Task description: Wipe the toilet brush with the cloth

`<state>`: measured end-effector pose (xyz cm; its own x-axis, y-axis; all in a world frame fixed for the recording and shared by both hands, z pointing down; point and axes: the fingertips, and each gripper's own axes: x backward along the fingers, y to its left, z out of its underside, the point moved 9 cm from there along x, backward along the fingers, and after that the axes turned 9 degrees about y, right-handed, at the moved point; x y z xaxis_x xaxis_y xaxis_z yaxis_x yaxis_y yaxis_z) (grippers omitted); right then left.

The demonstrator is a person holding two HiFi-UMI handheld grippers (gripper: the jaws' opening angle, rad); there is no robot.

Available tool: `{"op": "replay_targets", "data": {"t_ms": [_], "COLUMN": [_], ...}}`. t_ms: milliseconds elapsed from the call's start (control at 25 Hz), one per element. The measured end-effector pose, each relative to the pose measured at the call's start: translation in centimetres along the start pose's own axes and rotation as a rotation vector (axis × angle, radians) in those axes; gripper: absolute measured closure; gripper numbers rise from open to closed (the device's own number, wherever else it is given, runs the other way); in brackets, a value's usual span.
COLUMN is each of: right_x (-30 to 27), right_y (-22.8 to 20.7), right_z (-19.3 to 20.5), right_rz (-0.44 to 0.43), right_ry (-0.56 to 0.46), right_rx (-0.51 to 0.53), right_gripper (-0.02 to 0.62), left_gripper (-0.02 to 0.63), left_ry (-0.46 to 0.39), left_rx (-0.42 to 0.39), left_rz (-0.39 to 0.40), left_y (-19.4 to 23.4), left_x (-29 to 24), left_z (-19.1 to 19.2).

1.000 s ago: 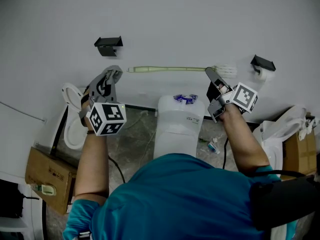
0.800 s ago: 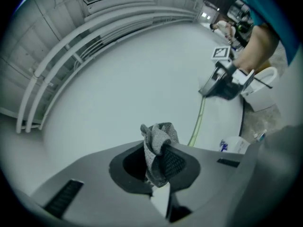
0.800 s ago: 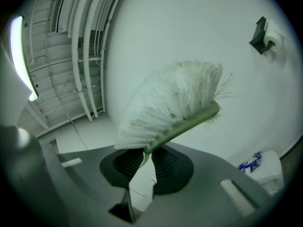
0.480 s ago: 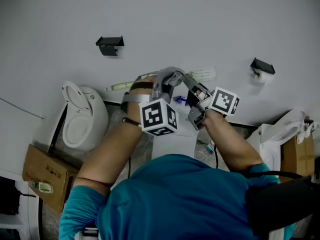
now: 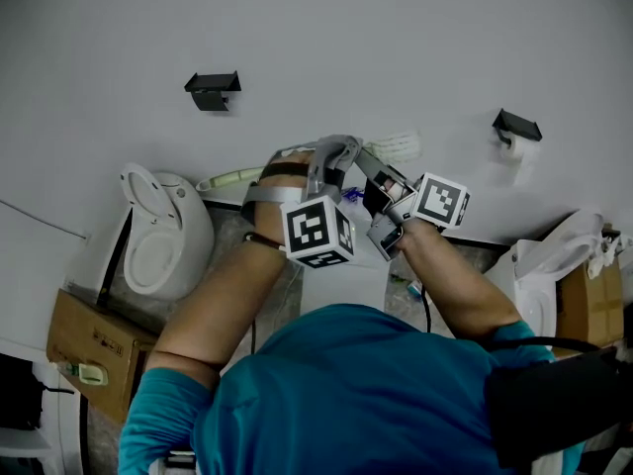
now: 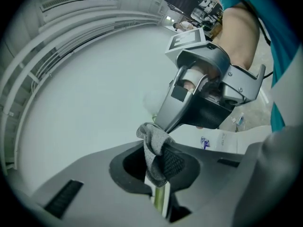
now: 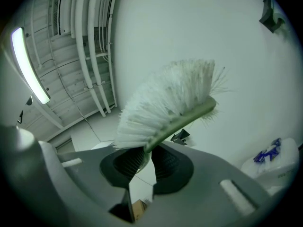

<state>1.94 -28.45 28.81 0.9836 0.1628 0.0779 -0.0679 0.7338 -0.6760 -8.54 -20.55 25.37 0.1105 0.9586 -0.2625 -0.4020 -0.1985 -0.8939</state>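
Left forearm [image 5: 213, 305] and right forearm [image 5: 450, 270] angled inward, left gripper [image 5: 339, 150] clamped on the cloth [image 6: 157, 148], right gripper [image 5: 371, 171] clamped on the toilet brush [image 7: 173, 105], tips close together

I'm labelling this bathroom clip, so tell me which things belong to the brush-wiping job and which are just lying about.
In the job:
toilet brush, clamped in the right gripper
grey cloth, pinched on the brush handle by the left gripper

Lying about:
cardboard box
black wall bracket
blue wrapper on the cistern
plastic bag
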Motion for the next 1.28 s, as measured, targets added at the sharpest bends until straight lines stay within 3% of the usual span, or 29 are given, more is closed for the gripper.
{"op": "replay_targets", "data": {"t_ms": [480, 1280], "right_x": [0.8, 2.4], "right_y": [-0.5, -1.4], "right_z": [-0.5, -1.7], "right_rz": [-0.016, -0.019], "right_ry": [-0.037, -0.091], "right_rx": [-0.024, -0.039], "right_gripper": [0.539, 0.538], "left_gripper": [0.568, 0.568], "left_ry": [0.066, 0.171], "left_rx": [-0.073, -0.067], "left_rz": [-0.021, -0.048], "left_y": [-0.6, -0.8], "left_x": [0.1, 0.6], "left_z": [2.0, 6.0]}}
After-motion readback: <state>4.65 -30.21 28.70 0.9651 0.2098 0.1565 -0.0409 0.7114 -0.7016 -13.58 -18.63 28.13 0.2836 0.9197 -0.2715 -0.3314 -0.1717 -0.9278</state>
